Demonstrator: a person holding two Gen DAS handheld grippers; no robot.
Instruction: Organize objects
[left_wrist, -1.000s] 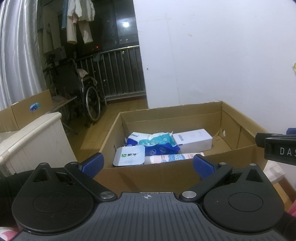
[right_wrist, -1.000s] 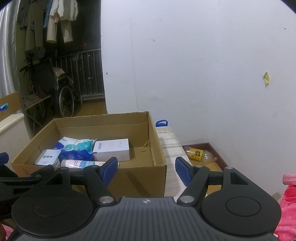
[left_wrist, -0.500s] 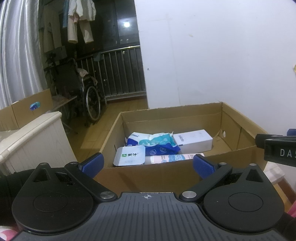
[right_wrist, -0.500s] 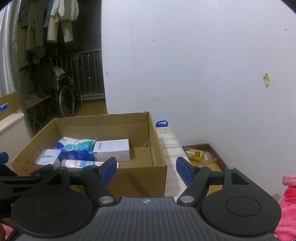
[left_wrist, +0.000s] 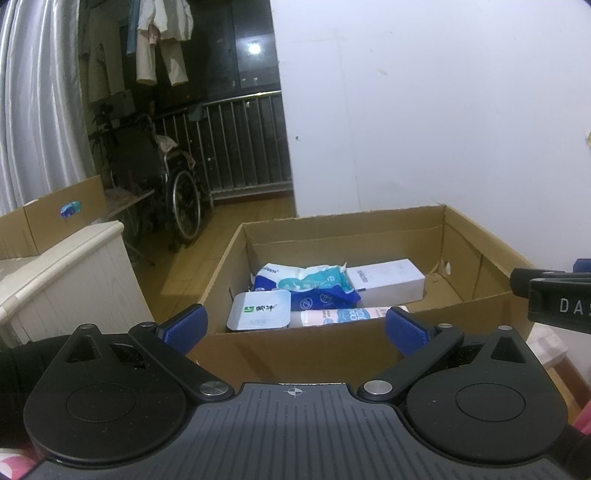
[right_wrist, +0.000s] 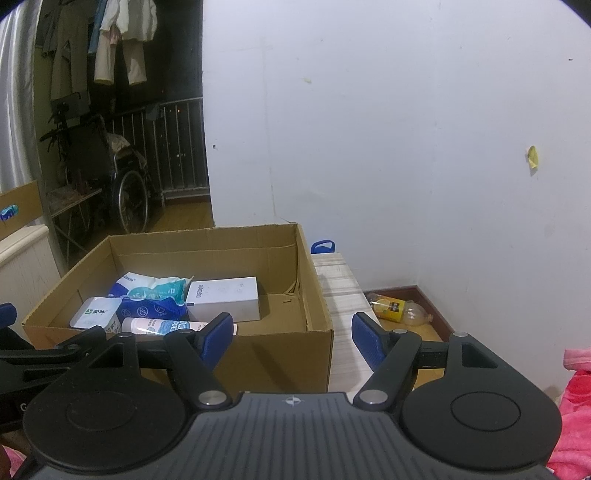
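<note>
Both tongs spread apart, empty: left gripper (left_wrist: 295, 328), right gripper (right_wrist: 291, 334), cardboard box (left_wrist: 295, 350) just ahead holding white box (left_wrist: 386, 282), blue pouch (left_wrist: 310, 288), bottle (right_wrist: 400, 308) on floor right.

A big white wall (right_wrist: 388, 129) fills the room. A wheelchair (left_wrist: 173, 192) stands by dark metal bars (left_wrist: 243, 144). Clothes (left_wrist: 162, 40) hang above the wood floor (left_wrist: 207, 236).

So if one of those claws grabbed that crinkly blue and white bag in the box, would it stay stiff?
Probably not. The blue and white bag looks wrinkled and soft, so it would likely sag. Its glossy film may slip between the fingers.
</note>
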